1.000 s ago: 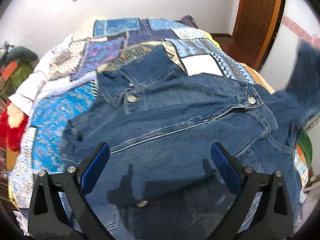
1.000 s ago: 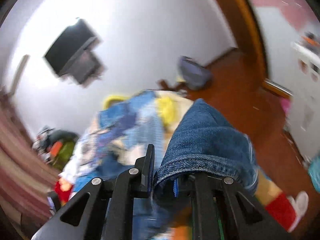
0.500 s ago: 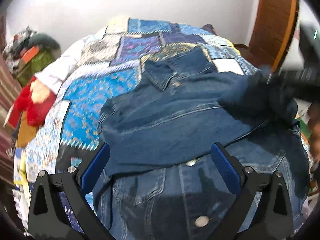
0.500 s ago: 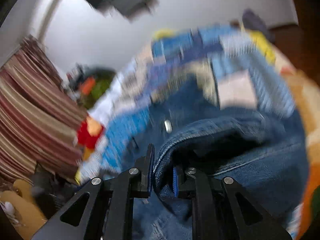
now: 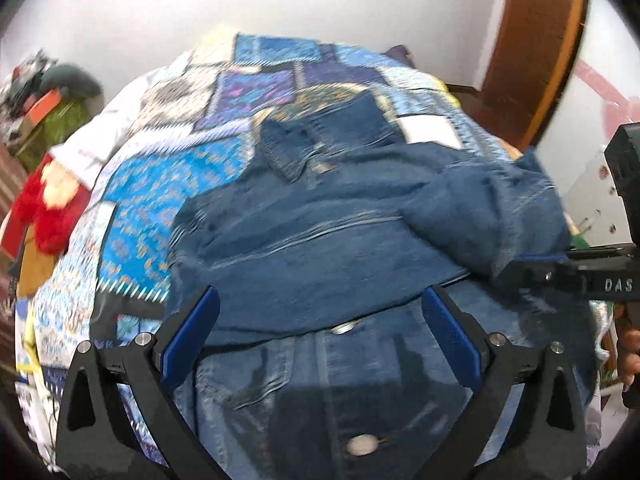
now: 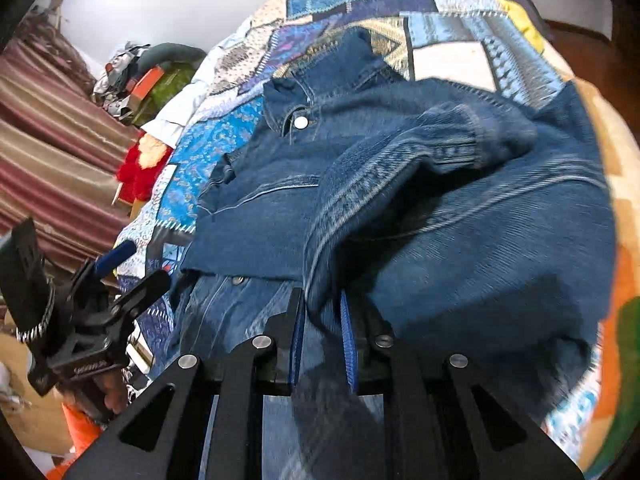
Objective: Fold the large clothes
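Note:
A blue denim jacket lies front up on a patchwork quilt, collar toward the far wall. My left gripper hangs open over the jacket's lower front, nothing between its blue pads. It also shows at the left edge of the right wrist view, left gripper. My right gripper is shut on the edge of the jacket's sleeve, which is folded across the chest. In the left wrist view the right gripper comes in from the right, low over the cloth.
A red plush toy lies at the bed's left edge beside a pile of clutter. Striped curtains hang on the left. A wooden door stands at the back right. The quilt's far half carries nothing.
My right gripper swung down from the air and carried the sleeve over the jacket's chest. The left gripper drew back toward the hem and stayed open.

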Tool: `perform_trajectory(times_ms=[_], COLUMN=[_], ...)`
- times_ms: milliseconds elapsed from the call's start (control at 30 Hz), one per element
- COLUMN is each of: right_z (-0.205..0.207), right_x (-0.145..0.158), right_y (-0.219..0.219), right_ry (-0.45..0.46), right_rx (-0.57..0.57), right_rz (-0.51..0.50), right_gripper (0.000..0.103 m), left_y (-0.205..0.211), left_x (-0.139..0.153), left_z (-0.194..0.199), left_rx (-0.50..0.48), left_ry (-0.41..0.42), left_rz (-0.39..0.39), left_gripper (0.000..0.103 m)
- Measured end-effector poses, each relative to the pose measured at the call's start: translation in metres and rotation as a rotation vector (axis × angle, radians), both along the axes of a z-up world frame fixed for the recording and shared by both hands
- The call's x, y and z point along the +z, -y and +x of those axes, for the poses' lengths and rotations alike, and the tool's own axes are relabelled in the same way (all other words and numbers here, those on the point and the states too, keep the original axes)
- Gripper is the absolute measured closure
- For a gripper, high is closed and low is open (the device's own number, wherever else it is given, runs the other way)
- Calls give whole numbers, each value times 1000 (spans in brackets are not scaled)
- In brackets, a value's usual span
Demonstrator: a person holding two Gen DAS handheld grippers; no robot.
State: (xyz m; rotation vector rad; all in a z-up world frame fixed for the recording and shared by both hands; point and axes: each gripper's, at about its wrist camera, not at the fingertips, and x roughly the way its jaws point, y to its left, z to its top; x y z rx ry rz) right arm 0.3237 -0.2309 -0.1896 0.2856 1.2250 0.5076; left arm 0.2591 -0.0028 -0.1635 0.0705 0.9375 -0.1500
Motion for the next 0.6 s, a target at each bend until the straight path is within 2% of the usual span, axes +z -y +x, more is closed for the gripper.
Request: perform_trajectory(times_ms=[100, 233, 367, 500, 533, 567, 600], right_z=[-9, -22, -25, -23, -23, -22, -22], right_x=[19, 44, 55, 51, 47, 44, 40], right_y=[14, 50, 94, 131, 141, 146, 152], right_ry=[36, 137, 179, 184, 172, 163, 152], right_rx=[3, -59, -156, -242, -258, -266, -275], right_rz=[12, -21, -58, -114, -120, -121, -120], right_gripper=[89, 89, 89, 89, 89, 89, 89], left_y=[24, 63, 101, 135, 143, 150, 160], left_x=[9, 15, 0, -24, -31, -36, -45], left_z=[5, 21, 47, 79, 87, 93, 102], left_rx=[-64, -161, -226, -244, -246, -251, -254], left_ry=[12, 7, -51, -90, -90, -87, -92], left_rz=[-7, -12, 14, 91, 123, 158, 210], left_gripper=[1, 1, 1, 2, 10, 25, 28])
